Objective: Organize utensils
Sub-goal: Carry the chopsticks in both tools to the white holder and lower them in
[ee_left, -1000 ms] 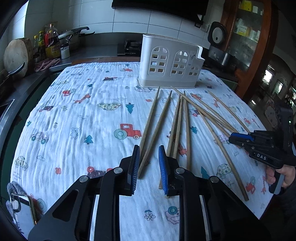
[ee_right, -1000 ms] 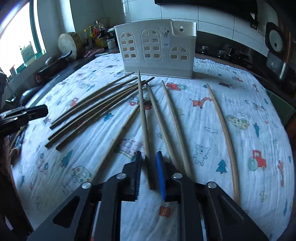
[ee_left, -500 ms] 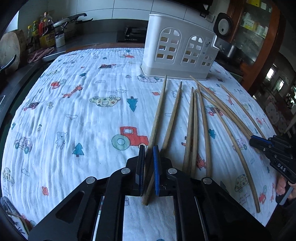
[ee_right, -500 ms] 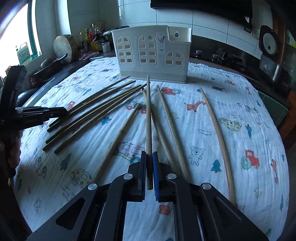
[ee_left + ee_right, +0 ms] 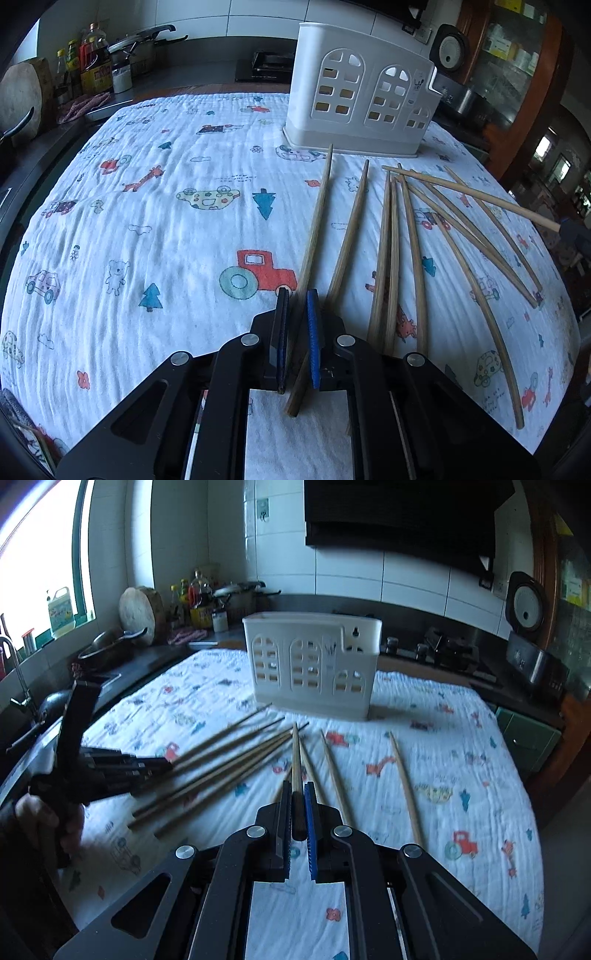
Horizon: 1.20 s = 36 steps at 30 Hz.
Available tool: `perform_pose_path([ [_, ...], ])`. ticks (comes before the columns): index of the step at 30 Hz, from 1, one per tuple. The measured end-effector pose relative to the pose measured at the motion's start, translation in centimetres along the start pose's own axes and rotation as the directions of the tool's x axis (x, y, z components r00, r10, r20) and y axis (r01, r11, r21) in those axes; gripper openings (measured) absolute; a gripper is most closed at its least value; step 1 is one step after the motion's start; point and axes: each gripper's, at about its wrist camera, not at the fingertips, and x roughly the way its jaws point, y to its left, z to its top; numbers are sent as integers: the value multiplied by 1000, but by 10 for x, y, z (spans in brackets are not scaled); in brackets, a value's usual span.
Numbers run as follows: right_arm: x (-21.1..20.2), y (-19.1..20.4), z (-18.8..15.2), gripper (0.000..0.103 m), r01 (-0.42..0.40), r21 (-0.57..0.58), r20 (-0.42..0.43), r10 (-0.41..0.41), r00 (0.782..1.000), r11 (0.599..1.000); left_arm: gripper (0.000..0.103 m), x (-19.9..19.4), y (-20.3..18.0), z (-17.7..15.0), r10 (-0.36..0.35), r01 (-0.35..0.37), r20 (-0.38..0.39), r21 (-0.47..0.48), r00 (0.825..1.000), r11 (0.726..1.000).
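Observation:
Several wooden chopsticks (image 5: 388,251) lie fanned out on a printed white cloth (image 5: 147,221) in front of a white utensil holder (image 5: 362,99). My left gripper (image 5: 297,295) is shut on the leftmost chopstick (image 5: 317,221), low at the cloth. My right gripper (image 5: 297,786) is shut on a chopstick (image 5: 295,753) and holds it lifted above the cloth, pointing at the holder (image 5: 314,664). That lifted chopstick also shows at the right in the left wrist view (image 5: 480,195). The left gripper shows at the left in the right wrist view (image 5: 110,771).
A dark counter at the back left carries bottles (image 5: 92,66), a pot (image 5: 140,44) and a round wooden board (image 5: 22,96). A sink and tap (image 5: 14,679) are at the left. A cooker (image 5: 524,605) stands at the back right.
Both grippers closed on chopsticks. My right gripper then rose with its chopstick, lifting it off the cloth. My left gripper moved forward along its chopstick.

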Motion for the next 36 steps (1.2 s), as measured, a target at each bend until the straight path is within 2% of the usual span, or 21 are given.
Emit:
perform_pose_path([
  [6,-15,-2,26,7,6,20,50,-7,999,1000,6,-10,-1,4,-25,25,4,-15,1000,1000],
  [15,-34,-3,75,7,13,-13,96,-12,995,1000,5,-75,-25,23,-74,65,144,65,987,996],
  [19,-36,-4,101,7,10,-38,87,-7,996,999,5,-94,-32,42,-89,71,186,102,979,992],
  [26,-34,-14,138,7,0,-52,62,3,998,999,5,-109,-40,76,-137,115,194,123,971,986],
  [31,-38,-23,167,7,11,-52,65,-8,998,999,5,-122,-52,105,-152,120,198,166,968,979],
  [36,-43,-29,195,7,46,-65,82,-41,996,997,5,-152,-62,135,-189,142,235,205,953,968],
])
